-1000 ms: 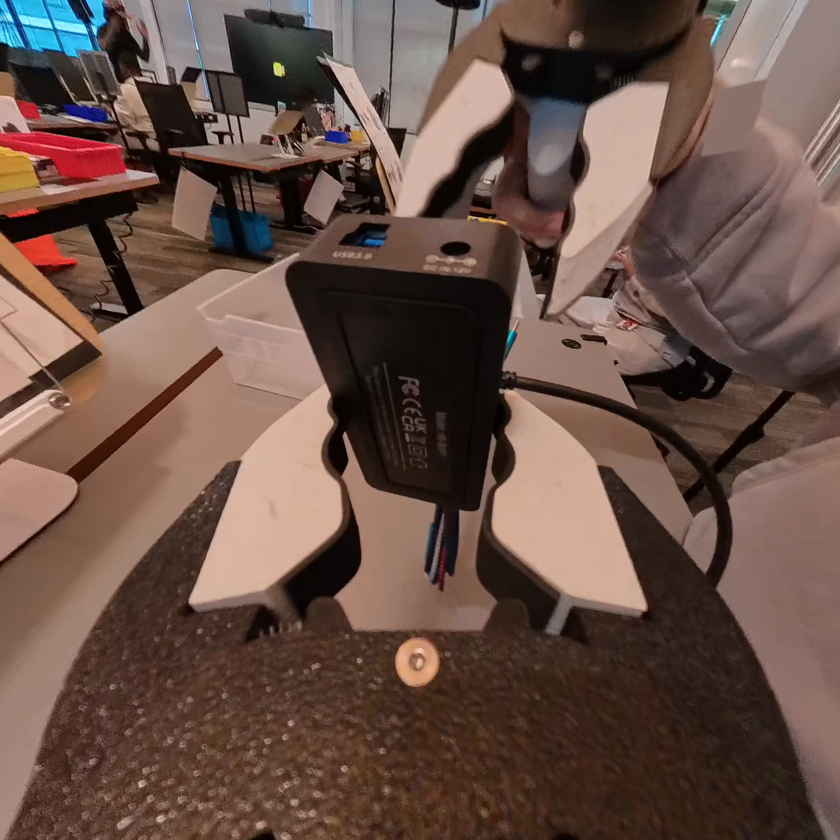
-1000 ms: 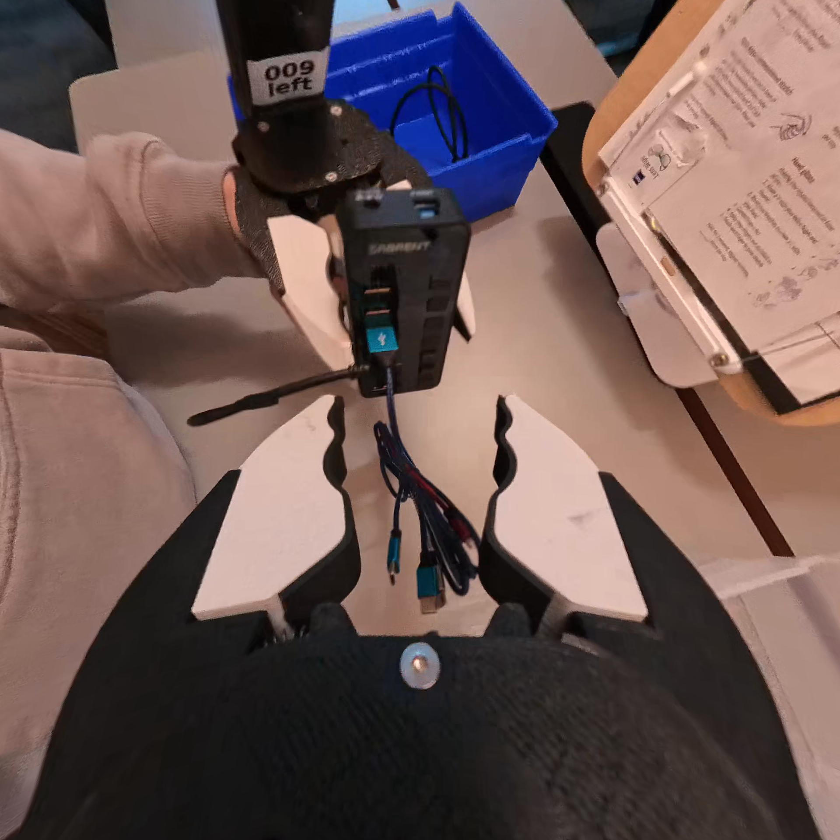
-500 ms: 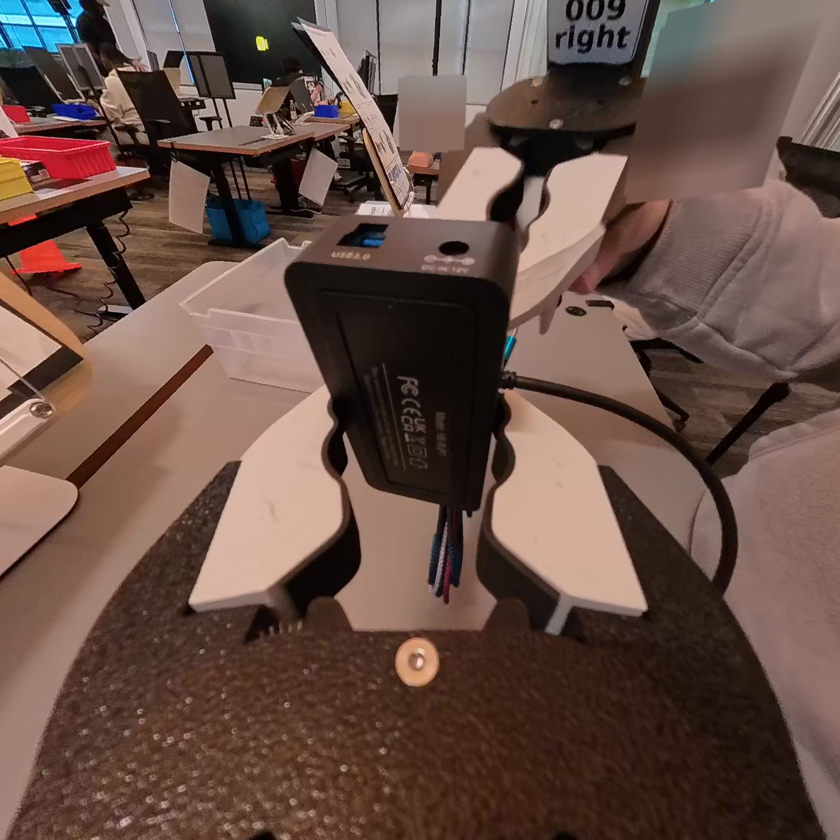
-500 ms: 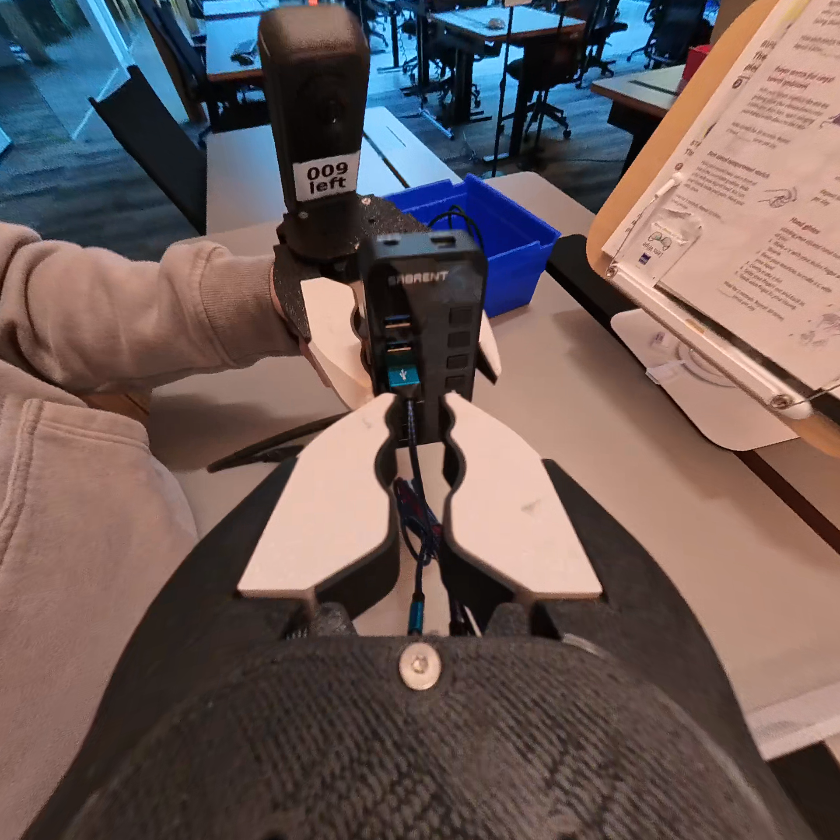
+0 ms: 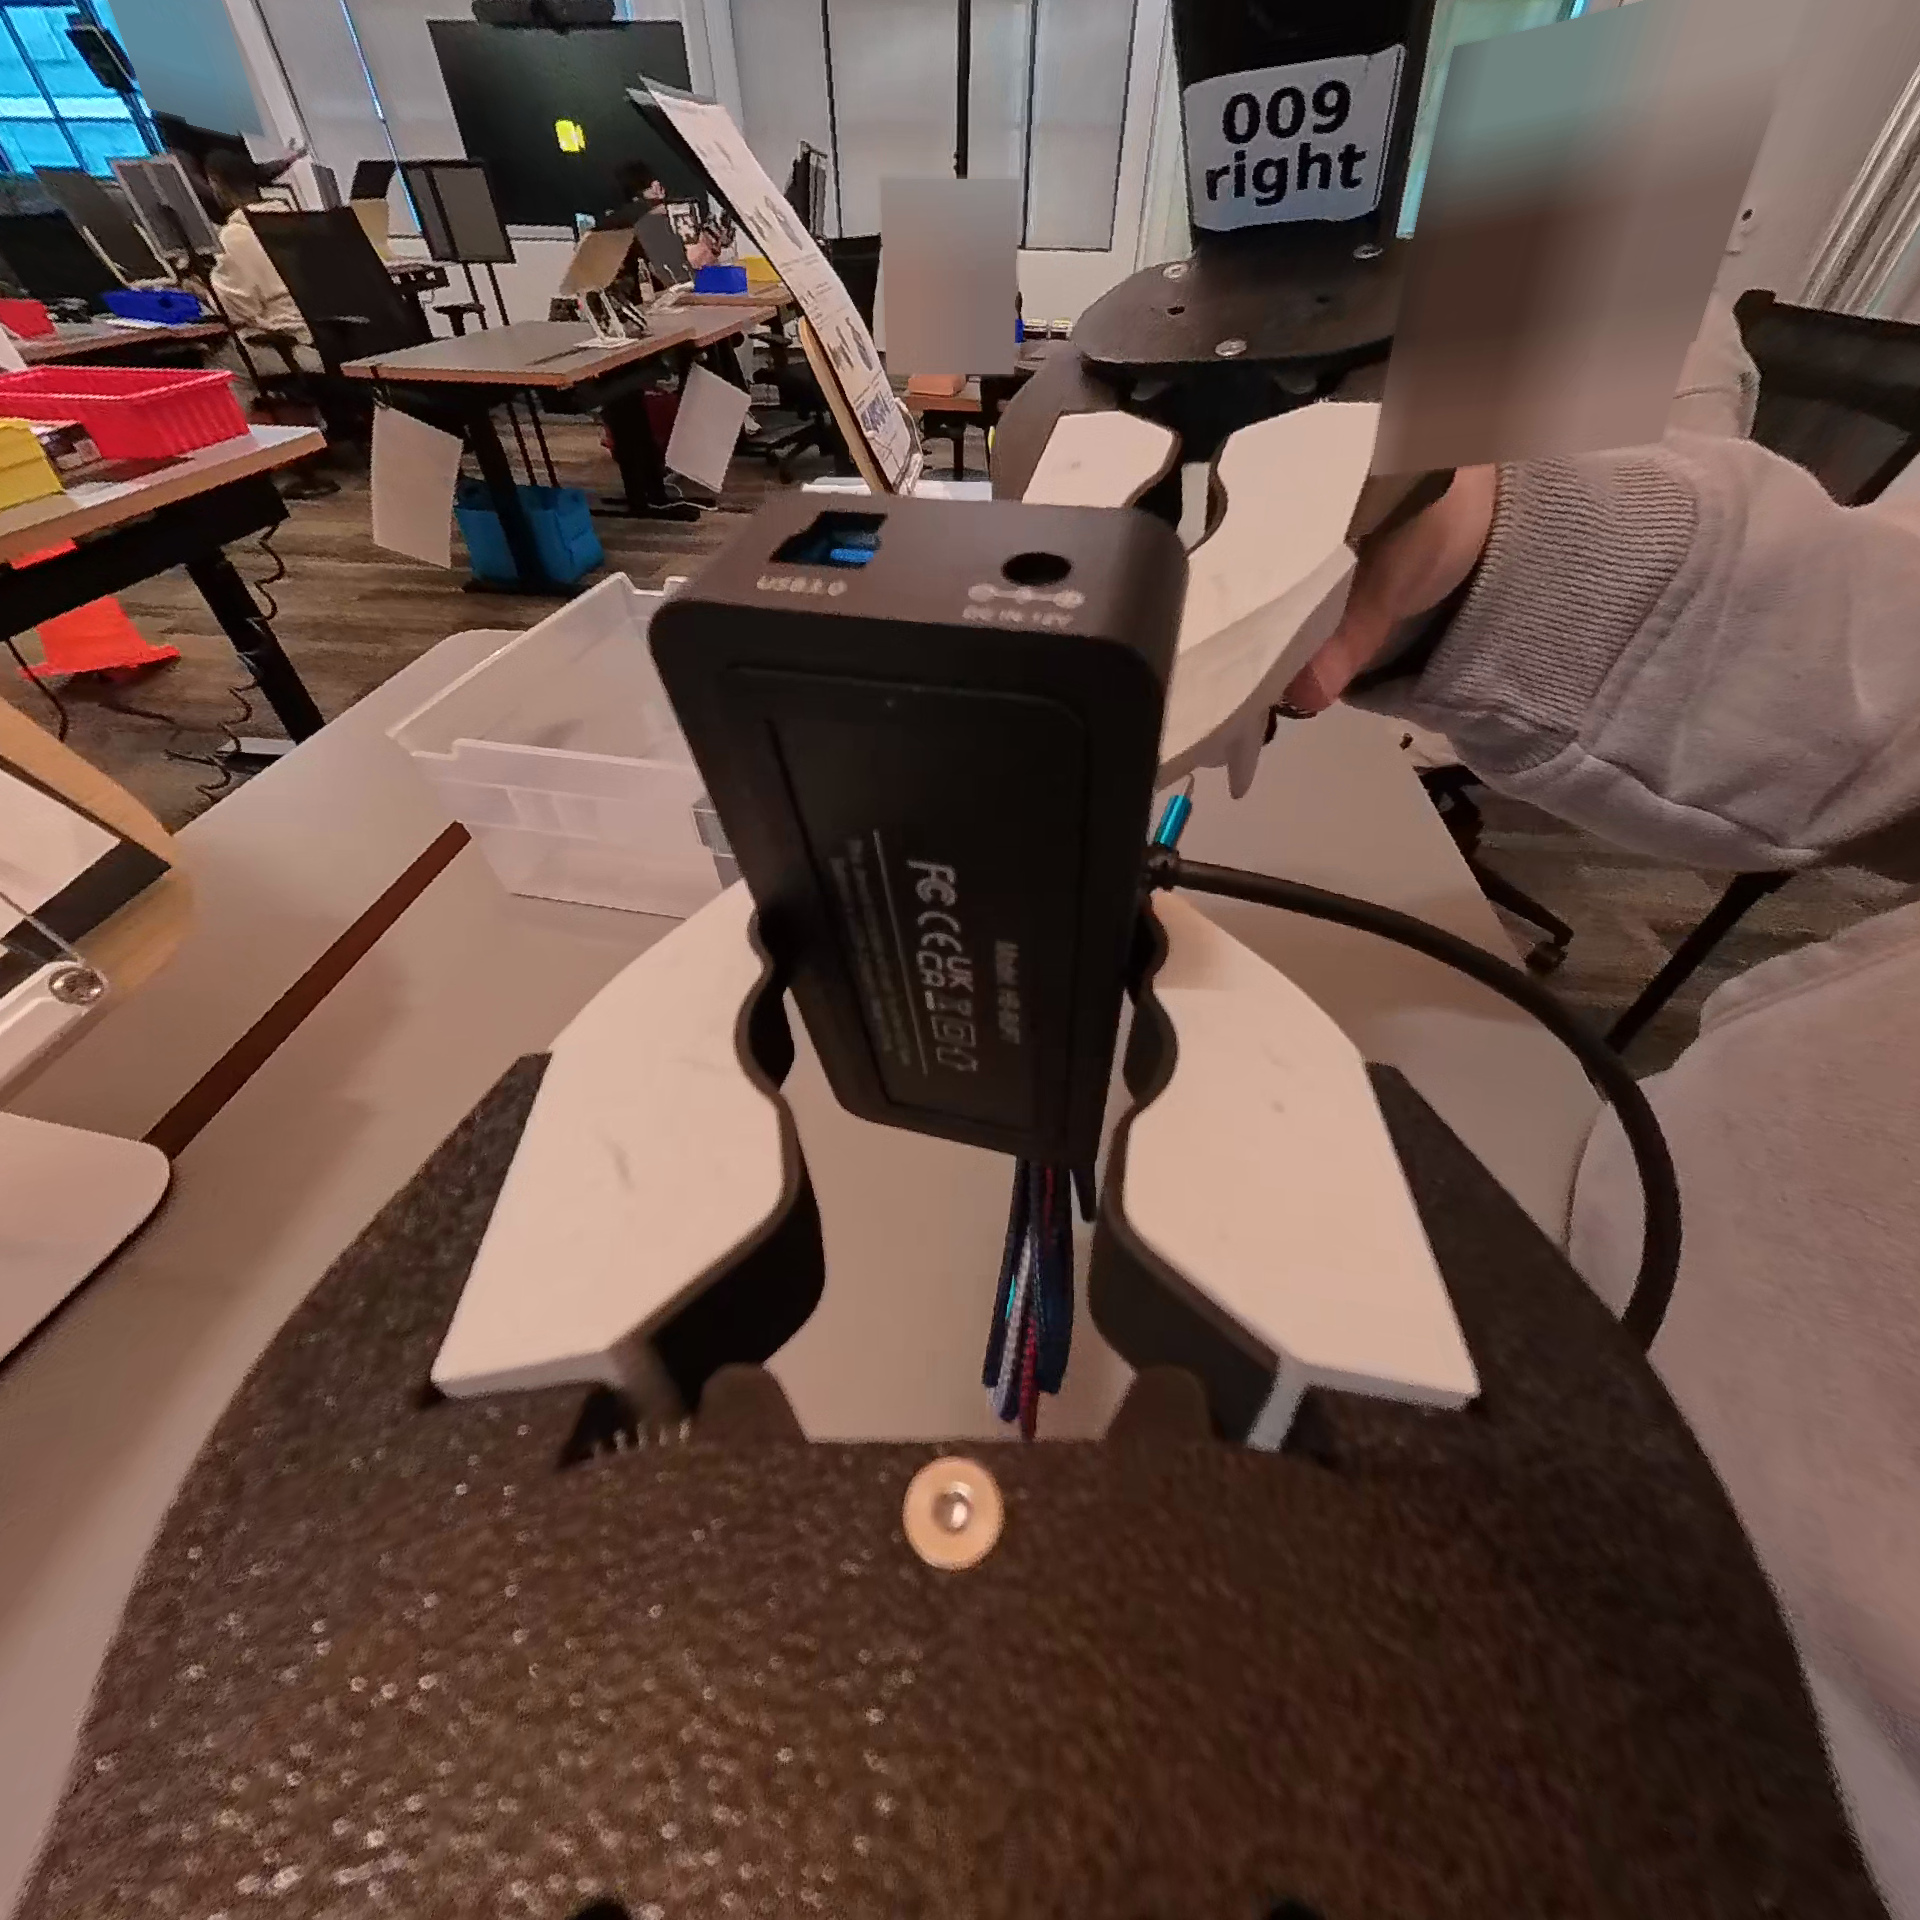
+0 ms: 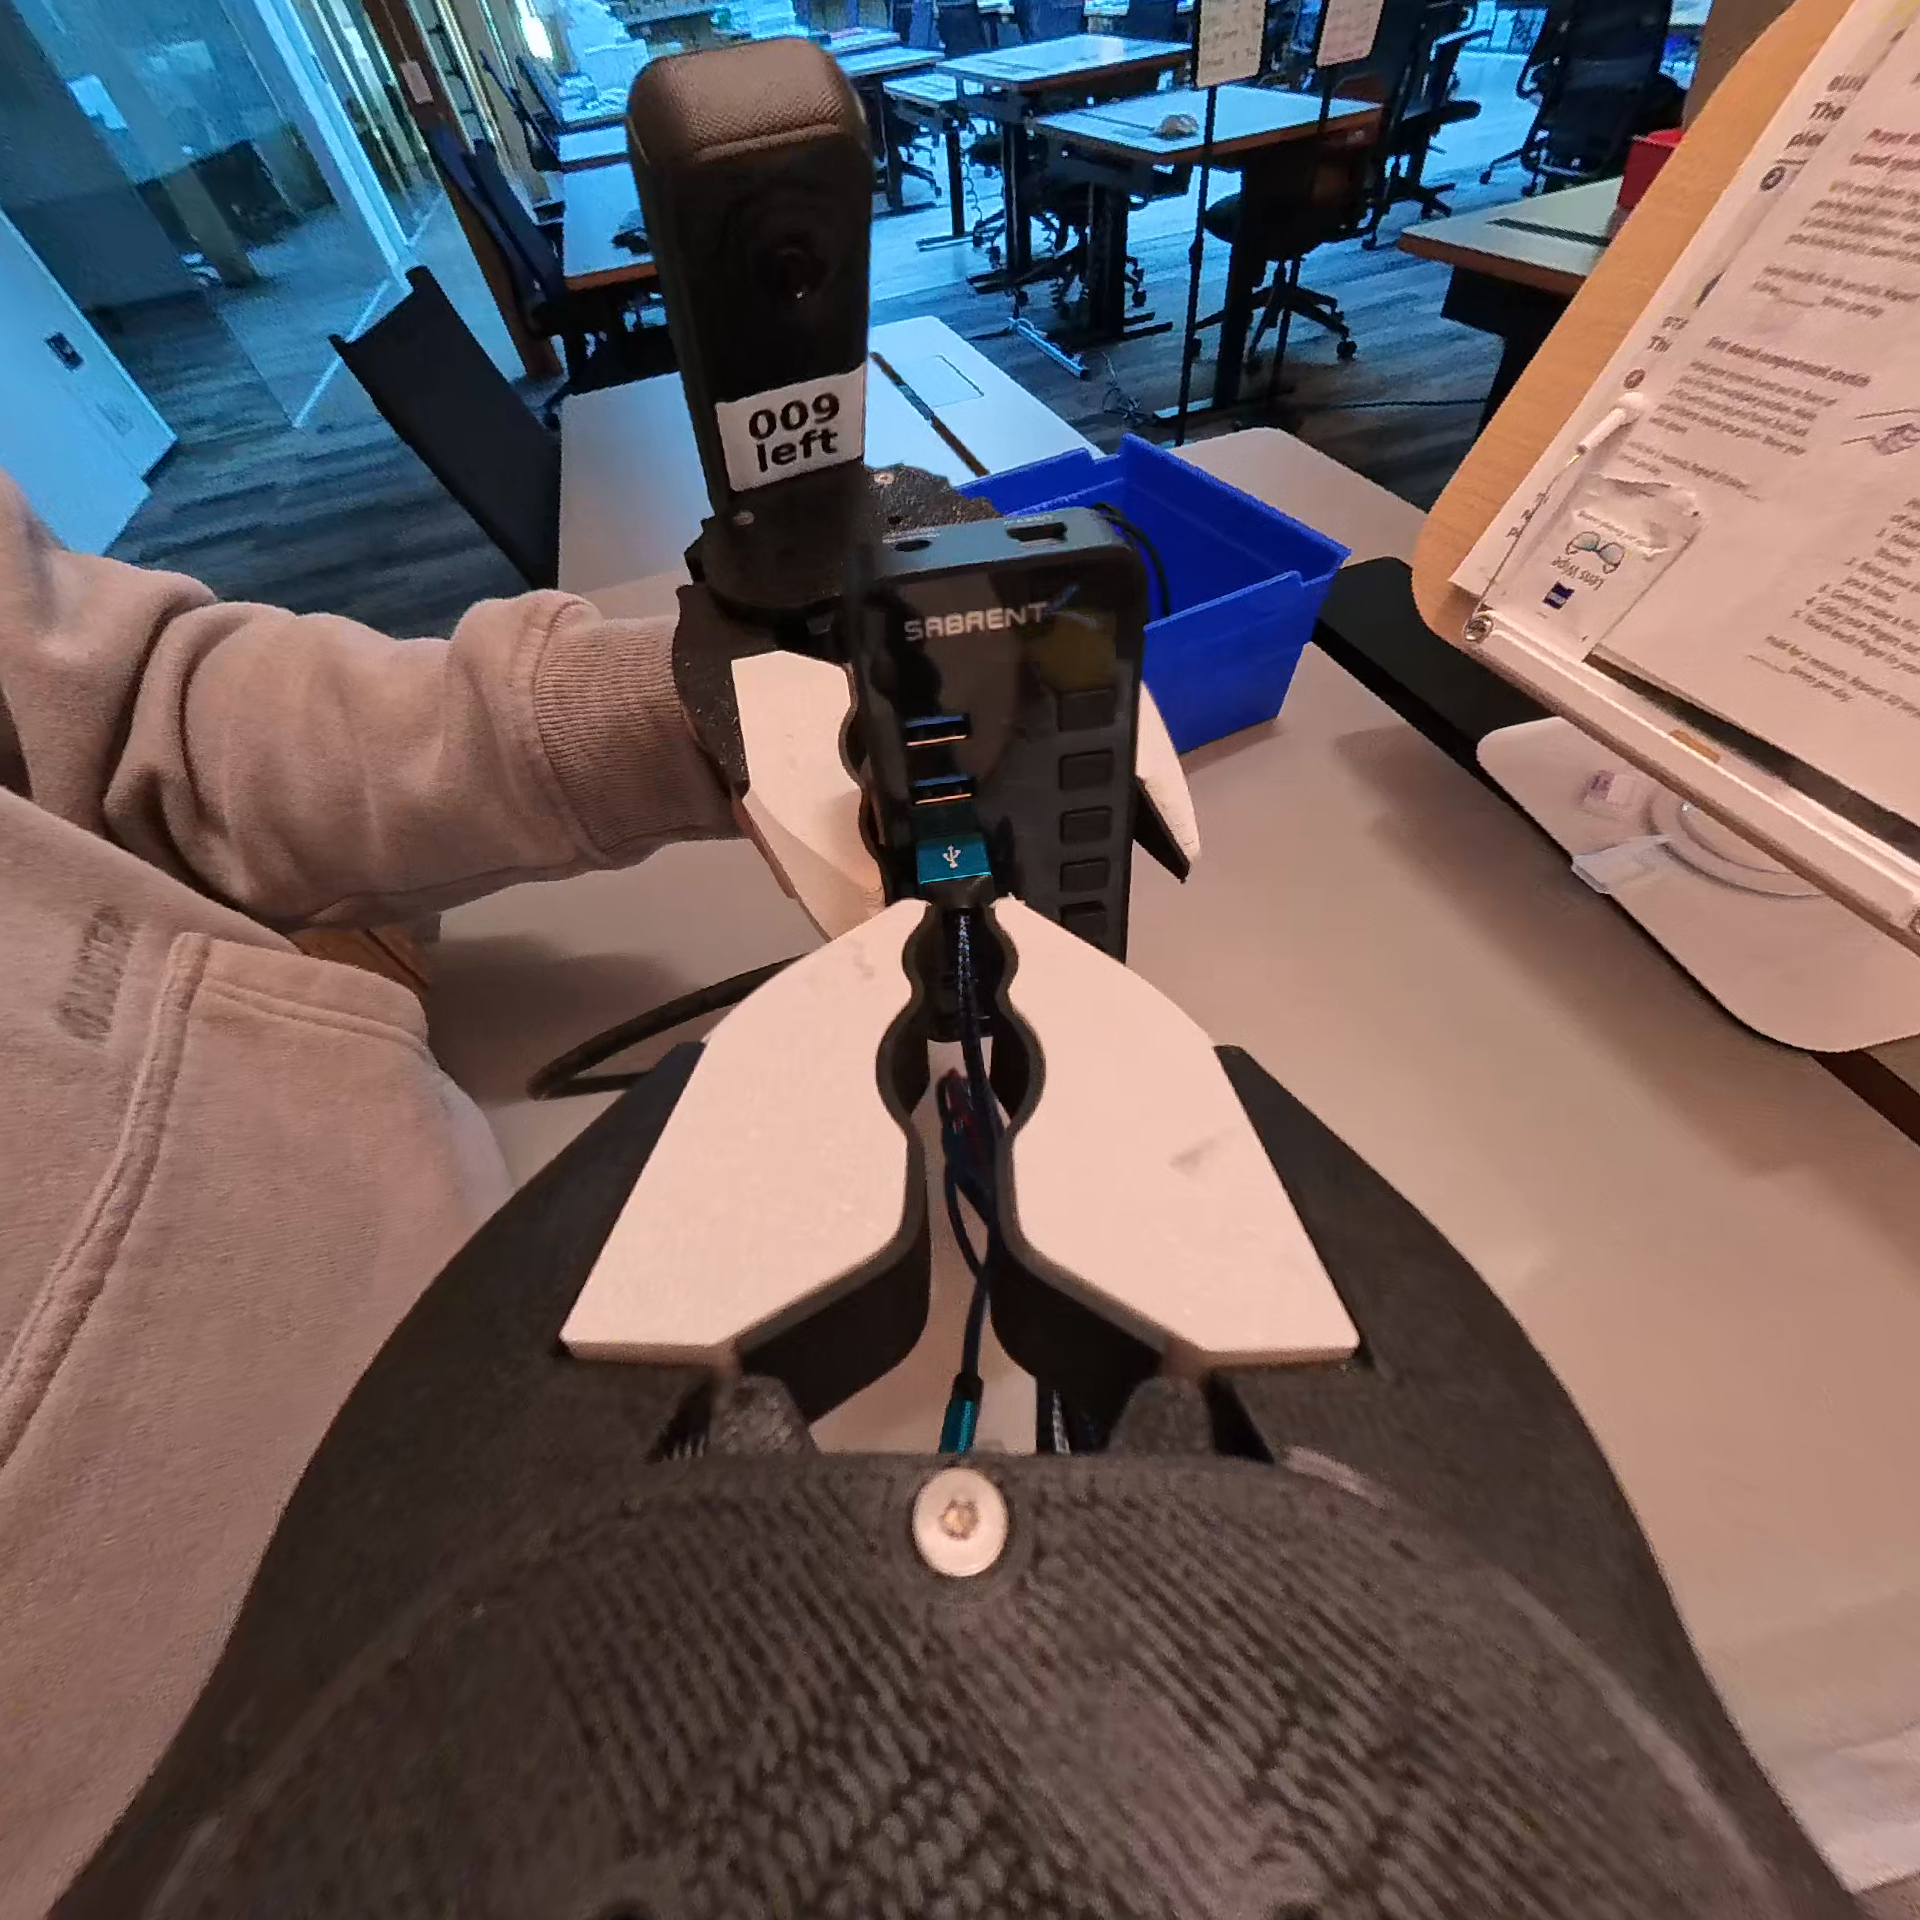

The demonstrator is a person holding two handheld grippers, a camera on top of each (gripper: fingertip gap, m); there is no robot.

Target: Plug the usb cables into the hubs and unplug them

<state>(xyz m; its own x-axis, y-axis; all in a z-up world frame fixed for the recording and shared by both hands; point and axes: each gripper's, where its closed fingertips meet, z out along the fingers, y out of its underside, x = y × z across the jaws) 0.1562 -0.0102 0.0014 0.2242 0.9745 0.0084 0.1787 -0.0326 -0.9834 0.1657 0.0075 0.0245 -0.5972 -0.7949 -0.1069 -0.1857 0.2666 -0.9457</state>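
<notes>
Hub (image 5: 935,821) sits clamped upright between the jaws of my left gripper (image 5: 945,997), back face toward me; braided cables (image 5: 1029,1299) hang below it, between my fingers. Ahead lie a clear bin (image 5: 561,748) and the beige table (image 5: 312,831), with office desks beyond.

Right wrist view: my right gripper (image 6: 958,920) is pinched on the cable (image 6: 971,997) just below the teal plug (image 6: 948,857), which is seated in the third port. I judge plugging done and unplugging pending. A blue bin (image 6: 1236,613) stands behind the hub, and a paper stand (image 6: 1704,499) to my right.
</notes>
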